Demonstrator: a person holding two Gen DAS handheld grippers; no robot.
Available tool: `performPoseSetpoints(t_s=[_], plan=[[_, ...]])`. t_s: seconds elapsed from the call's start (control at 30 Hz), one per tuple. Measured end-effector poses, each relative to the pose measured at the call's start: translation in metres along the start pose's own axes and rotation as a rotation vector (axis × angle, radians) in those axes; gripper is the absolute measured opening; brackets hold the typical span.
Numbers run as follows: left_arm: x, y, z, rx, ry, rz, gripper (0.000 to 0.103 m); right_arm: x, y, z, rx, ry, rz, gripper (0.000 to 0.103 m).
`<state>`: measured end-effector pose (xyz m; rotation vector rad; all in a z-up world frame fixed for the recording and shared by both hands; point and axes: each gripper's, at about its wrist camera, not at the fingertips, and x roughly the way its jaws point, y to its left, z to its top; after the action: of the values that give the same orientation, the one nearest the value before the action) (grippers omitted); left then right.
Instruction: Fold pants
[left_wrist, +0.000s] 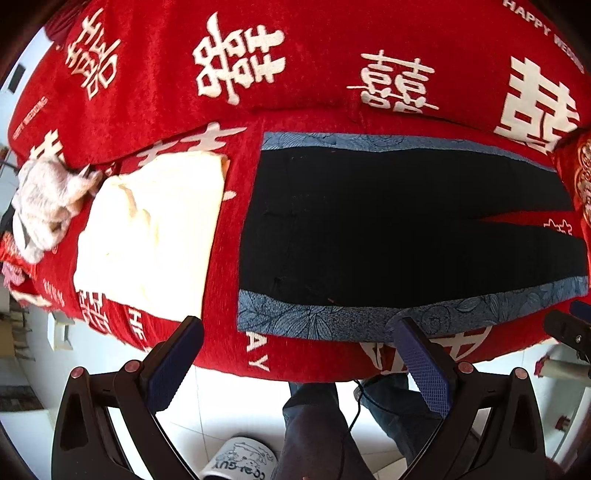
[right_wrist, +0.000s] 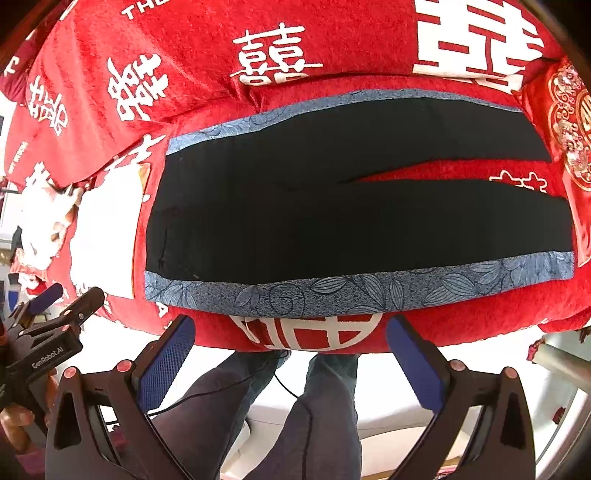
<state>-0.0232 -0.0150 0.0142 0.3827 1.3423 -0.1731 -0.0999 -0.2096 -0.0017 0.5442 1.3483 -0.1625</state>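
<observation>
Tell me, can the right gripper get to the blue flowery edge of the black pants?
Probably yes. The right gripper is open and empty, and the blue edge of the pants lies flat just ahead near the bed's edge, with nothing between them.

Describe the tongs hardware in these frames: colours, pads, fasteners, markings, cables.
Both tongs are the same build: the left tongs and right tongs have black angular frames with triangular cut-outs, blue cross-hatched pads inside each finger, and round reddish fasteners at the pivots. From the right wrist, the left unit's black body reads "GenRobot.AI" in white. A thin black cable trails past the person's dark trousers.
</observation>
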Motion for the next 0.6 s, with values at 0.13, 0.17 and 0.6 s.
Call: performPoseSetpoints(t_s=[0.13,0.17,0.6], plan=[[0.006,0.0,-0.005,-0.02,0.024,0.01,0.103,0.004,-0.004,0.001,-0.013,0.011,-0.002,0.103],[0.007,0.001,-0.006,-0.023,0.023,0.009,0.103,0.005,-0.005,0.001,-0.01,0.012,-0.002,0.103],[0.057,0.016,0.001,-0.032,0.024,-0.097,0.103,0.04,-0.005,-0.004,0.074,-0.005,0.098,0.103]])
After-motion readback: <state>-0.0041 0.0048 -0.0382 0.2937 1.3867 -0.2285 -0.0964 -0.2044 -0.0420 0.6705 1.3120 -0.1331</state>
